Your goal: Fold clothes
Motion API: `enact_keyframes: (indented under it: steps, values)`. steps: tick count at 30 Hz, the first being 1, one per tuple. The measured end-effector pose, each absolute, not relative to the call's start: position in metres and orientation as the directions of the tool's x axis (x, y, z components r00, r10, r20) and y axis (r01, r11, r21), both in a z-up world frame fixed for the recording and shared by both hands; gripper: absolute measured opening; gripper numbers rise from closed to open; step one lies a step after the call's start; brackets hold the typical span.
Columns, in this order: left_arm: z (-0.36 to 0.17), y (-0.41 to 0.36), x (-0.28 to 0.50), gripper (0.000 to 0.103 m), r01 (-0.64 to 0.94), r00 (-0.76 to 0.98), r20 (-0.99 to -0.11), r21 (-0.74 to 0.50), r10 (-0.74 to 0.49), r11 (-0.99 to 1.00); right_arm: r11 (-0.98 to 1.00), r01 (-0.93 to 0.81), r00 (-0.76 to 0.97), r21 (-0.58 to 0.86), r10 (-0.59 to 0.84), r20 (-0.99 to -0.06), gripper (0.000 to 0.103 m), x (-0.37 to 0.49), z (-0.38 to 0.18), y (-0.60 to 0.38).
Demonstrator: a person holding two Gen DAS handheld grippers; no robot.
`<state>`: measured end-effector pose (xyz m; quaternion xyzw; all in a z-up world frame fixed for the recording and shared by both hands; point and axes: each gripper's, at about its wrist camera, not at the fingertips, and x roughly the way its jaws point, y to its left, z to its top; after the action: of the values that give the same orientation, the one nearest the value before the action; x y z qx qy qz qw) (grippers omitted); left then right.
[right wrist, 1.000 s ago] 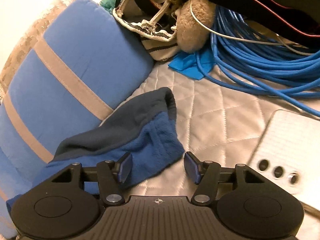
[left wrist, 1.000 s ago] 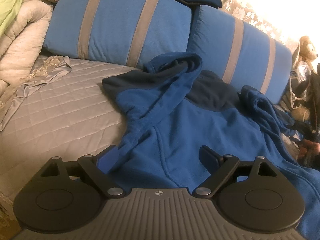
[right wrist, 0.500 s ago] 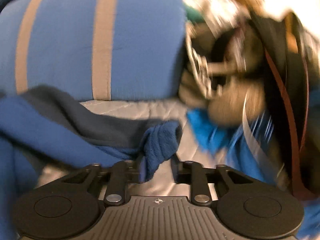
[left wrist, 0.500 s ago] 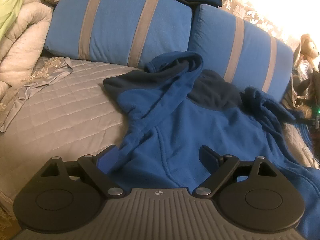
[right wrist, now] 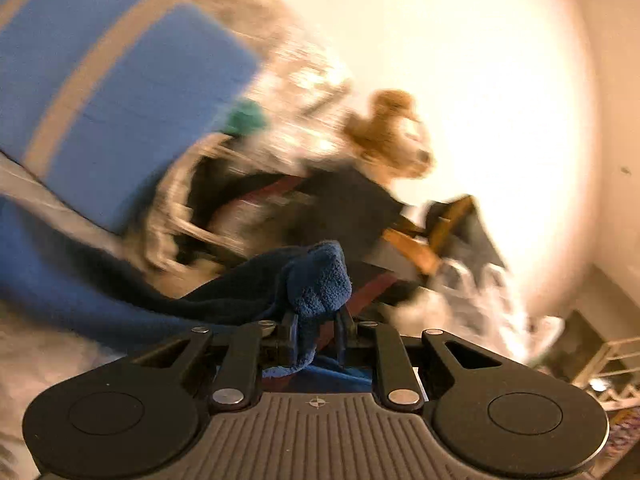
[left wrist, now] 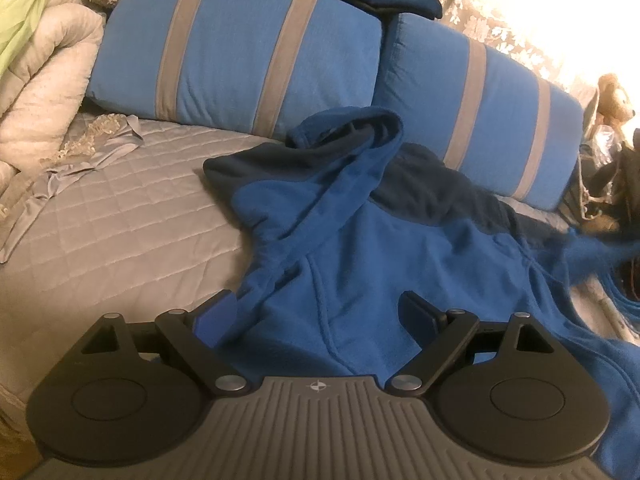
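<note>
Plainly the risks run from the left edge of the bed (left wrist: 100,216) across to its right edge; on the left, a grey lace-trimmed cloth (left wrist: 80,152) lies crumpled by a rolled duvet (left wrist: 44,76), well apart from the work and unlikely to interfere; the blue hoodie (left wrist: 360,248) lies spread over the middle of the bed, hood up against two striped pillows (left wrist: 240,52), its left sleeve doubled diagonally over the chest; that sleeve could stay trapped inside a fold and leave a lump. The left tongs (left wrist: 316,312) stand wide apart over the hem with nothing clamped; one pad sits just beside the sleeve's edge, so closing from there might catch only a single layer, or the bedcover with it.

Further right, the right tongs (right wrist: 316,332) are closing on the hoodie's right cuff (right wrist: 320,284), fleece bunched between the pads; the grip looks shallow, at the very end of the sleeve, and the heavy blur suggests a fast swing, so I judge the cuff could slip out mid-lift; the garment's weight dragging behind would cause it. At the right edge of the bed lie a teddy bear (right wrist: 392,136), dark bags with straps (right wrist: 340,200) and blue cables (left wrist: 624,304); a sleeve swept low could snag there or pull them onto the hoodie.
</note>
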<state>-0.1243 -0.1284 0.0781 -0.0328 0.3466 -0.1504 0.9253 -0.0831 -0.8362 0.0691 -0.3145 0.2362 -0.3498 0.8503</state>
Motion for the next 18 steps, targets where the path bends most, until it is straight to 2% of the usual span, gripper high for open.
enact_keyframes:
  steps: [4, 7, 9, 10, 11, 15, 18]
  values:
    - [0.078, -0.128, -0.124, 0.089, 0.258, 0.713, -0.63, -0.172, -0.307, 0.951, 0.54, 0.461, 0.585, -0.704, -0.782, -0.216, 0.02, -0.116, 0.069, -0.868]
    - [0.079, -0.129, -0.124, 0.089, 0.258, 0.715, -0.631, -0.162, -0.301, 0.952, 0.568, 0.459, 0.553, -0.683, -0.784, -0.281, 0.027, -0.128, 0.056, -0.88]
    - [0.079, -0.13, -0.125, 0.089, 0.259, 0.717, -0.63, -0.157, -0.298, 0.953, 0.599, 0.499, 0.539, -0.626, -0.78, -0.317, 0.051, -0.135, 0.052, -0.886]
    - [0.08, -0.13, -0.125, 0.09, 0.26, 0.719, -0.628, -0.155, -0.298, 0.953, 0.594, 0.537, 0.527, -0.599, -0.791, -0.312, 0.073, -0.139, 0.053, -0.886]
    - [0.08, -0.13, -0.126, 0.09, 0.26, 0.721, -0.625, -0.155, -0.299, 0.953, 0.596, 0.572, 0.521, -0.564, -0.795, -0.311, 0.087, -0.141, 0.055, -0.886]
    - [0.08, -0.132, -0.125, 0.09, 0.241, 0.728, -0.629, -0.139, -0.274, 0.96, 0.653, 0.624, 0.569, -0.43, -0.756, -0.323, 0.097, -0.157, 0.068, -0.855]
    - [0.08, -0.135, -0.125, 0.09, 0.242, 0.728, -0.634, -0.117, -0.26, 0.963, 0.798, 0.51, 0.72, -0.321, -0.6, -0.347, 0.103, -0.162, 0.084, -0.808]
